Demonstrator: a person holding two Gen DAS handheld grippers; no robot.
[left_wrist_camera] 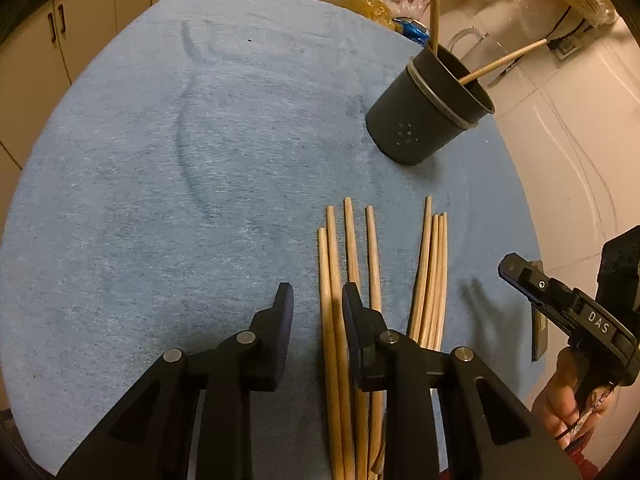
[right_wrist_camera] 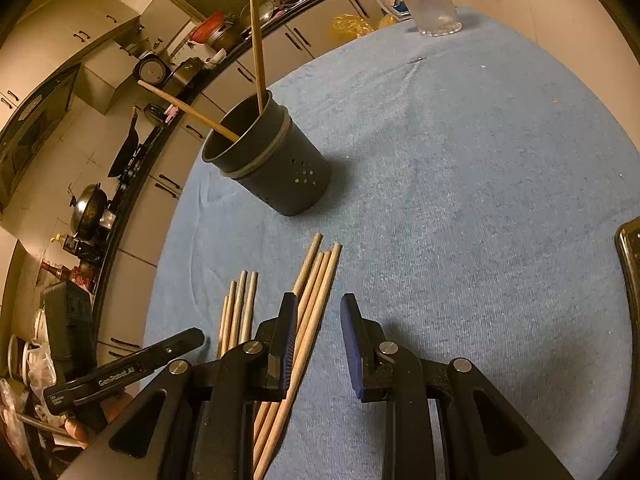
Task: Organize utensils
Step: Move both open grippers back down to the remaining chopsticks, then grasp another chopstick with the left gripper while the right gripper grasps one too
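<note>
Step in hand, as judged: loading loose chopsticks into the dark holder [left_wrist_camera: 428, 116], which stands upright toward the far side of the blue-covered worktop [left_wrist_camera: 180, 160] and already has two sticks leaning inside. Eight remain flat on the cloth in two groups: the left group of chopsticks [left_wrist_camera: 340, 280] and the right group of chopsticks [left_wrist_camera: 432, 276], near each other but apart. Left hand-held gripper [left_wrist_camera: 318, 300]: jaws spread, empty, hovering over the left group, one finger above those sticks. Right hand-held gripper [right_wrist_camera: 320, 316]: also spread and empty, the right group running under its left finger. Next move likely calls for lowering one gripper so a single stick sits between the fingers, then pinching. Legible writing: "DAS" on the right gripper body in the left view; "GenRobot.AI" on the left gripper body in the right view.
</note>
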